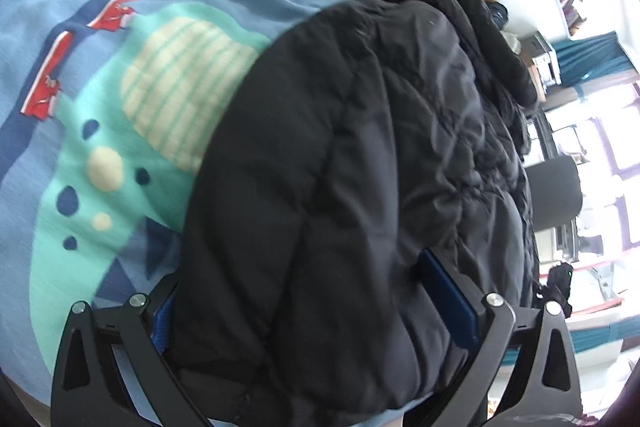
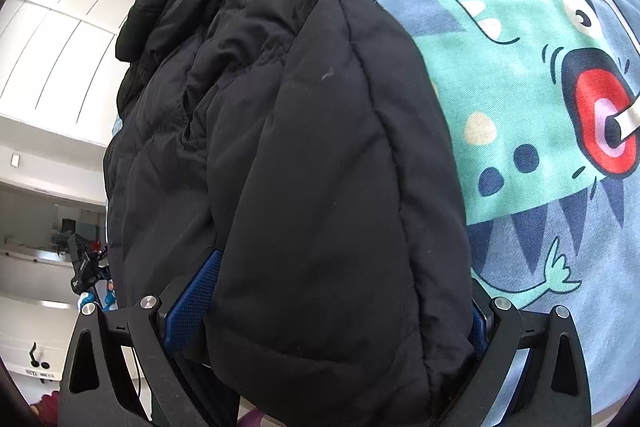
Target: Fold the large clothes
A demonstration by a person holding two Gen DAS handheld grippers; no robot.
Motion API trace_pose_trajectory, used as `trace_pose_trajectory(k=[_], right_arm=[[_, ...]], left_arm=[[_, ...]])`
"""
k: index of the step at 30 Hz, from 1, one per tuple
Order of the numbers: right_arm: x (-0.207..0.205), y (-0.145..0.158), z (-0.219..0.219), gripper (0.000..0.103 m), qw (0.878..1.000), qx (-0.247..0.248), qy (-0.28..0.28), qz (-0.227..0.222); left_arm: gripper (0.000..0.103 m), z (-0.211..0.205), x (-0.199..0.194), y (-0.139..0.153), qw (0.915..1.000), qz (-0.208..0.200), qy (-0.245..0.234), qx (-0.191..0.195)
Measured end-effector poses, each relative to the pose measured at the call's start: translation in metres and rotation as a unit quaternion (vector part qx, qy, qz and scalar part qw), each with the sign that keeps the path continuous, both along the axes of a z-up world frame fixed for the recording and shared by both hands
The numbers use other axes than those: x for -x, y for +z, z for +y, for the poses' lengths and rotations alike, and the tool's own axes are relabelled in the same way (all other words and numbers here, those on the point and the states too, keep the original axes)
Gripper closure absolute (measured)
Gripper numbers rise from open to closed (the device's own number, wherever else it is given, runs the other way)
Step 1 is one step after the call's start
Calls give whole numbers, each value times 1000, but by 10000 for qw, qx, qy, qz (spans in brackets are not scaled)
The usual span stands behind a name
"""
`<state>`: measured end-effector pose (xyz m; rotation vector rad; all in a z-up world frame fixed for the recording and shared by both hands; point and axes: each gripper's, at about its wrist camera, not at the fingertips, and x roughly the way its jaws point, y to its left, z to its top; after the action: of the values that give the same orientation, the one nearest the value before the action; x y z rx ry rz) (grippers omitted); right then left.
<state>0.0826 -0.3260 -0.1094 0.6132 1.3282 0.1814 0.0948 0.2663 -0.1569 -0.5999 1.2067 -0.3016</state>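
Left hand-held gripper [image 1: 308,291], right hand-held gripper [image 2: 340,291]: black angular frames, silver round screws, blue textured pads [image 2: 192,301].

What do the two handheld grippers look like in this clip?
Both match. The left gripper and right gripper have black angular linkage arms with triangular cut-outs and silver round pivot bolts. The fingers carry blue pads with a fine grid texture. No hands or sleeves show.

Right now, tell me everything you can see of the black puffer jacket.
The black puffer jacket is matte, quilted and padded, with stitched seams and creases. It lies bunched and partly folded on the blue dinosaur-print bedspread, a rumpled part heaped at its far end. A thick fold fills the left gripper, blue pads pressing both sides; another fold sits likewise in the right gripper. No zip or label shows.
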Motion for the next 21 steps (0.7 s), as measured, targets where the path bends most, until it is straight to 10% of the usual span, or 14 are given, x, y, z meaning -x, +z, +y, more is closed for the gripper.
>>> trace_pose_trajectory(k=[21], right_arm=[[-24,-19,2,1,9992,-175,123,323]], left_arm=[[1,24,-17,-20,9871,435,-615,1410]])
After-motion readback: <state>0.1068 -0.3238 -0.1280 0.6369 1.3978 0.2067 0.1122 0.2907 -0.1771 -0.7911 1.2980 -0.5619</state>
